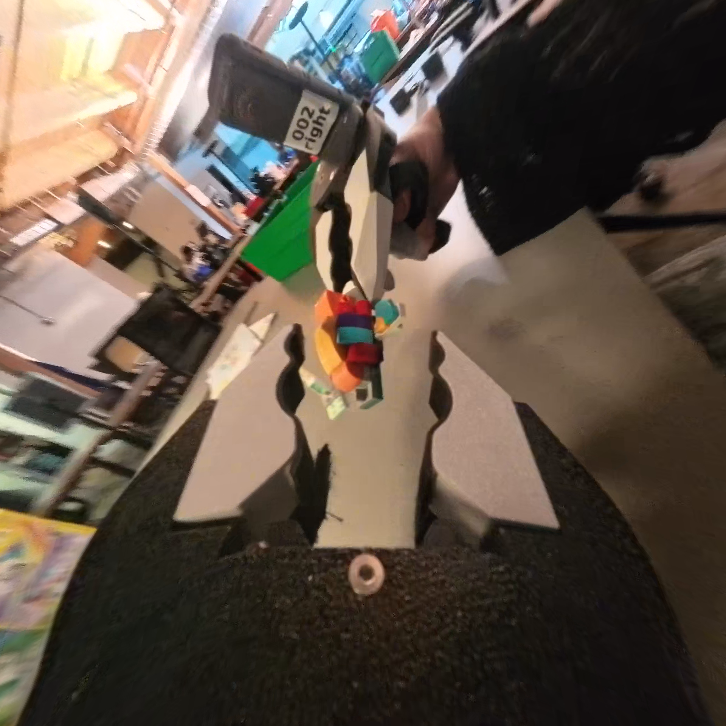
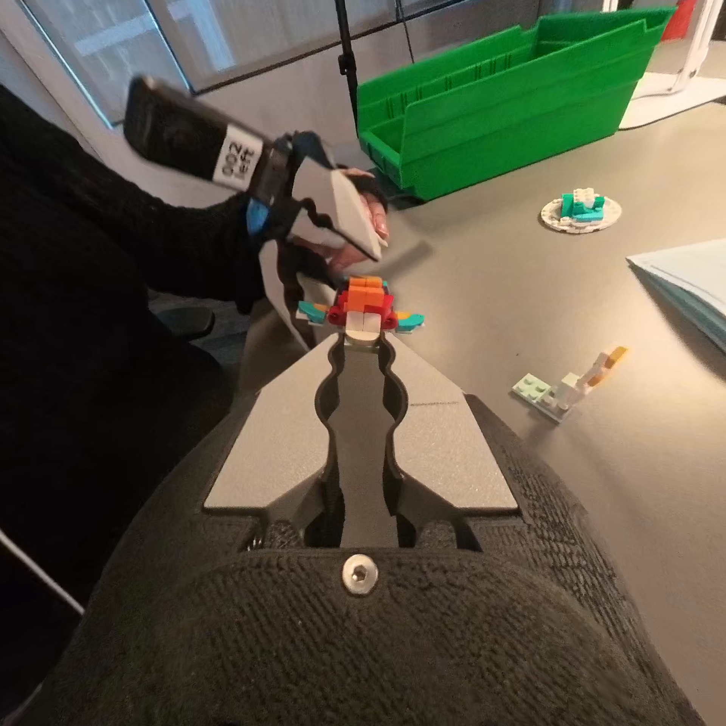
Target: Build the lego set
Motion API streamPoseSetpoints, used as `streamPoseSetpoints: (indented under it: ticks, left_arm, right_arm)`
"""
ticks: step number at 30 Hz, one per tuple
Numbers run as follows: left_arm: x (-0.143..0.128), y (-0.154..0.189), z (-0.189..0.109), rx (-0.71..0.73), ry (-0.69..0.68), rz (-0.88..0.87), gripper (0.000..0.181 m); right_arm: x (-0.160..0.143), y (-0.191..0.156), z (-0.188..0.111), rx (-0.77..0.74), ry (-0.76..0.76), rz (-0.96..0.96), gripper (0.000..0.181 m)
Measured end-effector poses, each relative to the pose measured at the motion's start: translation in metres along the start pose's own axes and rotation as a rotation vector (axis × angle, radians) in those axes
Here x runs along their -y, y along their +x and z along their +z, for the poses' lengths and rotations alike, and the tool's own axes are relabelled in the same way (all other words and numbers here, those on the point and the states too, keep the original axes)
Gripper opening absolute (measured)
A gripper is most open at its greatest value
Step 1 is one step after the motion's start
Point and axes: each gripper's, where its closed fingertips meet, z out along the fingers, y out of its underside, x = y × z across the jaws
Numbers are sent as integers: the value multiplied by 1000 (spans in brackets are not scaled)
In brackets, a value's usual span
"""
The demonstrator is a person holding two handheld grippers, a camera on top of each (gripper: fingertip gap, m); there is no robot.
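Note:
A small lego model (image 2: 363,306) of orange, red, white and teal bricks is held in the air over the grey table (image 2: 491,314). My right gripper (image 2: 361,340) is shut on its white end. In the left wrist view the model (image 1: 353,338) hangs just beyond my left gripper (image 1: 365,334), which is open and empty, with its jaws on either side of the model and apart from it. My right gripper (image 1: 363,292) comes down onto the model from above there. The left gripper's fingers (image 2: 345,220) show behind the model in the right wrist view.
A green bin (image 2: 491,118) stands at the back of the table. A white round plate with teal bricks (image 2: 581,212) and a small pale green, white and orange assembly (image 2: 558,393) lie to the right. A booklet (image 2: 687,286) lies at the right edge. A person's dark sleeve (image 2: 118,255) is on the left.

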Motion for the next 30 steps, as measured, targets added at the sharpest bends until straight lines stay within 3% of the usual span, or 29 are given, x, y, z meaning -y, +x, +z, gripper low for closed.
streamPoseSetpoints:
  ticks: [1, 5, 8, 10, 15, 19, 21, 23, 25, 27, 30]
  left_arm:
    - [1, 0, -2, -32, 14, -83, 69]
    - [14, 0, -6, -248, 108, -602, 95]
    - [24, -9, -1, -336, 175, -805, 70]
    - [18, -17, 5, -289, 162, -810, 50]
    - [2, -17, 13, -259, 58, -795, 32]
    - [-11, -20, 18, -217, -34, -775, 31]
    - [-25, -25, 21, -166, -112, -765, 31]
    - [-49, -31, 21, -90, -234, -725, 31]
    - [-66, -35, 22, -54, -324, -703, 31]
    - [-75, -39, 25, -36, -374, -705, 31]
    - [-87, -44, 29, -26, -447, -718, 31]
  right_arm:
    - [1, 0, -1, 11, -4, -27, 16]
    - [11, -8, -4, 95, 27, -167, 15]
    - [14, -8, -4, 132, 19, -264, 15]
    - [16, -6, -4, 151, 12, -303, 15]
    - [14, 4, -4, 183, 1, -353, 15]
    - [9, 18, -5, 160, -13, -362, 16]
    - [14, 28, -16, 114, 16, -382, 25]
    - [19, 50, -33, 25, 41, -391, 34]
    - [8, 84, -43, -63, -49, -324, 37]
    - [-10, 99, -41, -19, -168, -242, 45]
    - [-21, 106, -30, 66, -237, -279, 39]
